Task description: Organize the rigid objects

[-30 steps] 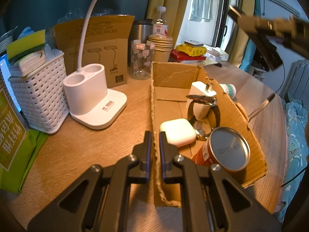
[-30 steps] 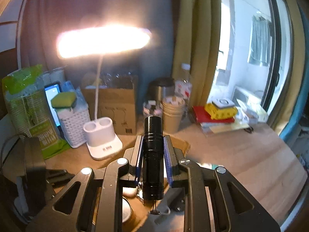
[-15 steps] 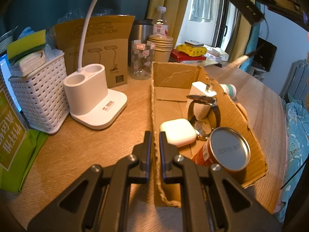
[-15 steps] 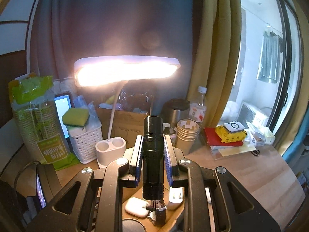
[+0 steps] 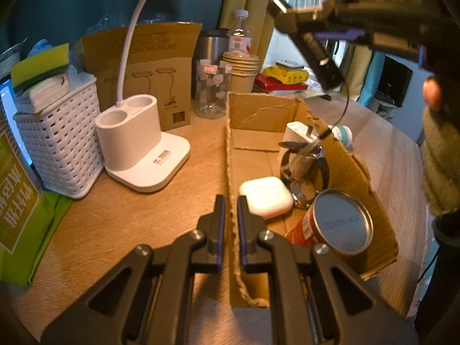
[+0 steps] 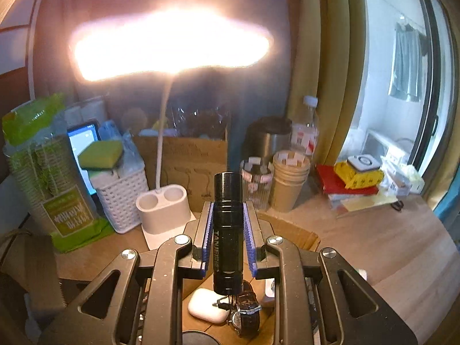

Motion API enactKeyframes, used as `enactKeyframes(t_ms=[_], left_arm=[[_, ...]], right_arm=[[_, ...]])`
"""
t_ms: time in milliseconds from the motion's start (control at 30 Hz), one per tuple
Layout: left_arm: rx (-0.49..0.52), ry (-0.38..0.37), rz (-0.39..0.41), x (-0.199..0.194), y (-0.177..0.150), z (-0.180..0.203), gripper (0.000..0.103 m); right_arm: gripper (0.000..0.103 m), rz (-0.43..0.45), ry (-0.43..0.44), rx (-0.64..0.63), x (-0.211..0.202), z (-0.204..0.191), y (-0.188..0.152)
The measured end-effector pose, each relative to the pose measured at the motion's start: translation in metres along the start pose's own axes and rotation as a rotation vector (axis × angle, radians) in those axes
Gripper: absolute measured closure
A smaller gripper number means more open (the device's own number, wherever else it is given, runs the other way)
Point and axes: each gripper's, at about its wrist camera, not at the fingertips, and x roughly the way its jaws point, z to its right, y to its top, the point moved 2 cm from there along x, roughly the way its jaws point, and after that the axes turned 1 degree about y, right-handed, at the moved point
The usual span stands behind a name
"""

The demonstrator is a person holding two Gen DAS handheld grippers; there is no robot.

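Both grippers are engaged: your right gripper (image 6: 228,238) pinches the black flashlight (image 6: 228,230), lower than half a second ago, above the cardboard box (image 5: 356,172). Your left gripper (image 5: 230,212) stays pressed on the box wall. Placement appears imminent.

A cardboard box (image 5: 287,115) lies on the table (image 5: 138,224), right of the lamp base (image 5: 143,149). Left of the base stands a woven basket (image 5: 63,143). Inside the box, an earbud case (image 5: 266,197) sits near the left wall, a watch (image 5: 304,169) just right of it, a can (image 5: 336,227) nearer, and a charger (image 5: 299,135) farther. Cups (image 5: 241,72) and a glass jar (image 5: 212,92) stand behind the box.
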Motion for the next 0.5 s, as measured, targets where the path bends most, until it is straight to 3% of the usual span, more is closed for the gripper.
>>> enactKeyframes(t_ms=[500], left_arm=[[-0.001,0.0,0.0,0.0,-0.001,0.0,0.094]], right_arm=[[0.081,-0.235,0.051,-0.004,0.063,0.001,-0.037]])
